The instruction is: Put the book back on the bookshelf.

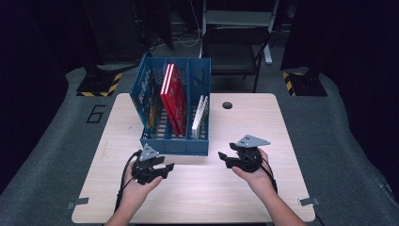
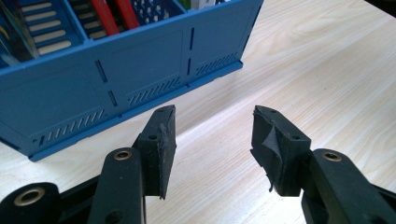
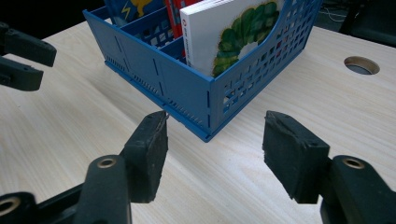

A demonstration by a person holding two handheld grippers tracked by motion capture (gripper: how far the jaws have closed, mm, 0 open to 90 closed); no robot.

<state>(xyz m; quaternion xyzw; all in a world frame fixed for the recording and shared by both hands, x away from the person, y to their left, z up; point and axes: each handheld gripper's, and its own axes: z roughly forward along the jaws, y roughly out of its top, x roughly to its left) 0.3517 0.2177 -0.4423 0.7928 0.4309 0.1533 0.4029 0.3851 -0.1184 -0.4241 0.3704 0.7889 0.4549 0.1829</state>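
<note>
Pale wood-grain table (image 1: 197, 188) bears a slatted blue plastic rack (image 1: 175, 141); both grippers' rubbery fingers (image 2: 161, 149) gape half-open, empty.

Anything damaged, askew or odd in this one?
Yes: the left hand-held gripper has frayed pads, the covering peeling at the edges. In the blue file rack, the red books lean sideways.

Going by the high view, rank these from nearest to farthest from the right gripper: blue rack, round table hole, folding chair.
From the right gripper:
1. Blue rack, just ahead to its left.
2. Round table hole, farther ahead on the tabletop.
3. Folding chair, beyond the table's far edge.
</note>
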